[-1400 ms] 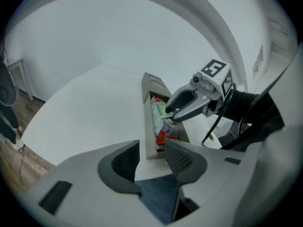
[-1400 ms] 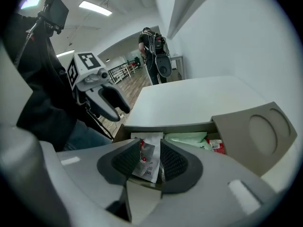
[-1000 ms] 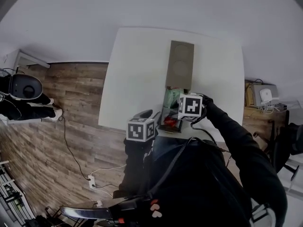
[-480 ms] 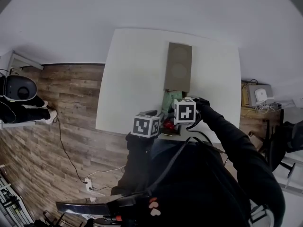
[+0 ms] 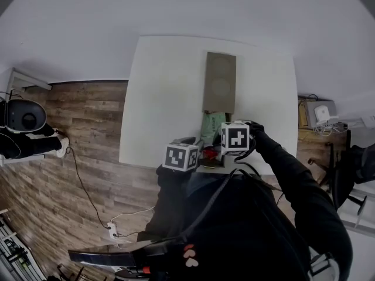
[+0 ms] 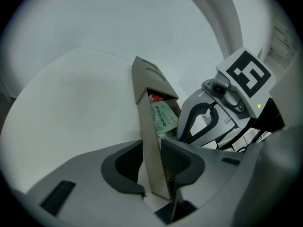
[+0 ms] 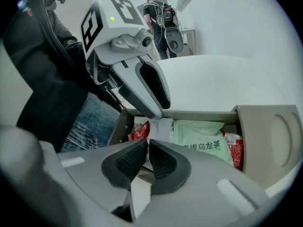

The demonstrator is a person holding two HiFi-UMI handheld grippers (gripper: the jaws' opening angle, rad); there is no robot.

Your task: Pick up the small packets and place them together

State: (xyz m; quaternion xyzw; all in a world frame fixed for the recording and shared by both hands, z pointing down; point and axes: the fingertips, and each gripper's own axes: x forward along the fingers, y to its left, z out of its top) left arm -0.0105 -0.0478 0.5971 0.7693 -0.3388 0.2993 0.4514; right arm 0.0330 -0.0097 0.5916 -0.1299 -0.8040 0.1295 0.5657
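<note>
An open grey box (image 7: 199, 115) lies on the white table (image 5: 164, 98), its lid (image 5: 220, 89) folded back. Inside it are a green packet (image 7: 201, 138), red packets (image 7: 140, 130) and a white packet (image 7: 161, 129). My right gripper (image 7: 147, 148) is down in the box's near end. Its jaws have just been closing and now pinch the white packet, whose edge sticks out under the pads. My left gripper (image 6: 151, 150) straddles the box's side wall (image 6: 147, 117). Its jaws have also been closing and now clamp that wall.
The box sits close to the table's near edge, right in front of the person's jeans (image 7: 90, 122). Wooden floor (image 5: 88, 133) with a cable lies to the left. Another person (image 7: 161, 13) stands by equipment far behind the table.
The left gripper has shifted slightly in towards the box's near left side. The right gripper has stayed over the box's near end.
</note>
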